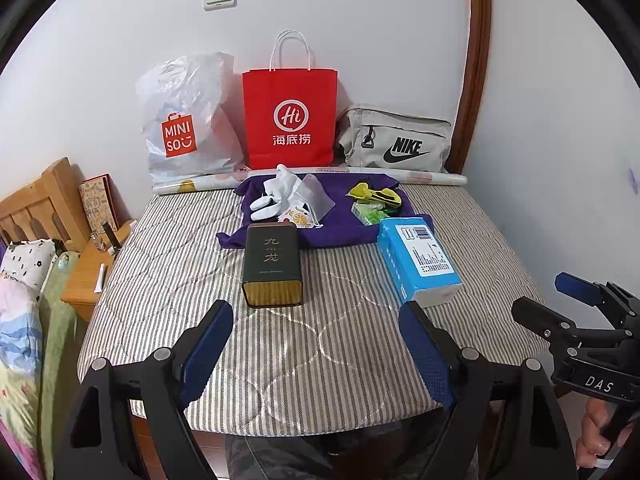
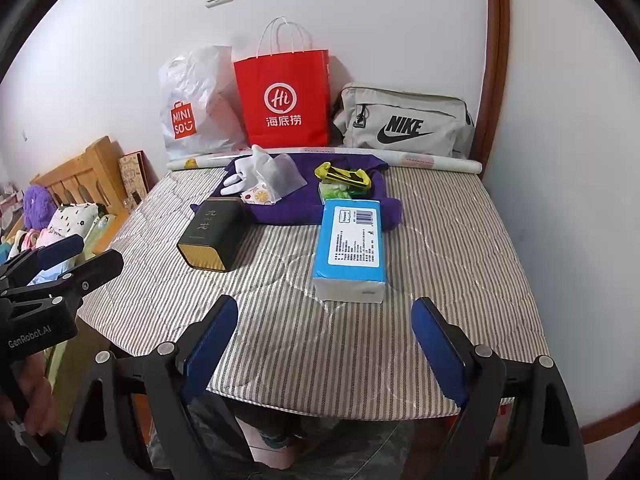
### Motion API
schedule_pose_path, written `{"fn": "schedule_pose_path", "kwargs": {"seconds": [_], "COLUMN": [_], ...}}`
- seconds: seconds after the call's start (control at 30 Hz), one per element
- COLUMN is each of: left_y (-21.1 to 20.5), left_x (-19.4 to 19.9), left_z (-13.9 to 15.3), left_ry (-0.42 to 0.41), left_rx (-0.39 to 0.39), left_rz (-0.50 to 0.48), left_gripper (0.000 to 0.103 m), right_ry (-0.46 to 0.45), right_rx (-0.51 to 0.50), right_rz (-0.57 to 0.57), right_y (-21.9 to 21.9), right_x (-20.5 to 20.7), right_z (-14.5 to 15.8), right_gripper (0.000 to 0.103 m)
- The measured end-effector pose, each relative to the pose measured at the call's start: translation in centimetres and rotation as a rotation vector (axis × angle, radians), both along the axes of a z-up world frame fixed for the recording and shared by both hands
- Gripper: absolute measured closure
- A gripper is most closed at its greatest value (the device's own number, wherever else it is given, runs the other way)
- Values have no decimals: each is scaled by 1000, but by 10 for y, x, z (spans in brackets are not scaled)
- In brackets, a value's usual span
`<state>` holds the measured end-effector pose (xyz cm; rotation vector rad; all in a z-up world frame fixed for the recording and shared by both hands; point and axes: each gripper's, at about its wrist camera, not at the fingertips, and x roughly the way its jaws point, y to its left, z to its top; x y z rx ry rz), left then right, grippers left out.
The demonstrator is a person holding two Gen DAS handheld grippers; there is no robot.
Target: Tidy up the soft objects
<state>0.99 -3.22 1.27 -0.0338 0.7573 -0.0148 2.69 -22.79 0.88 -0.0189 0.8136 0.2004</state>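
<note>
Both grippers wide open and empty, left gripper [image 1: 316, 344], right gripper [image 2: 326, 344], dark tin [image 1: 273, 264] mid-frame, blue tissue pack [image 2: 352, 248] beside it, bags along the top wall

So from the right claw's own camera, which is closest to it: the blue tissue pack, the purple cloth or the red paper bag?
1. Blue tissue pack, just ahead of the right claw.
2. Purple cloth, mid-bed behind it.
3. Red paper bag, against the wall.
</note>
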Motion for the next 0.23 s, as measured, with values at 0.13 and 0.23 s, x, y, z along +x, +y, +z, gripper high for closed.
{"fn": "schedule_pose_path", "kwargs": {"seconds": [0.13, 0.23], "left_y": [0, -1], "left_x": [0, 1], "left_z": [-1, -1], "left_ry": [1, -8], "left_rx": [-1, 2], "left_rz": [1, 0], "left_gripper": [19, 19], "right_ry": [0, 2], "right_rx": [-3, 0], "right_rz": [2, 6], "right_y": [0, 0], "right_x": [0, 2], "right_z": [0, -1], "right_gripper": [15, 15]}}
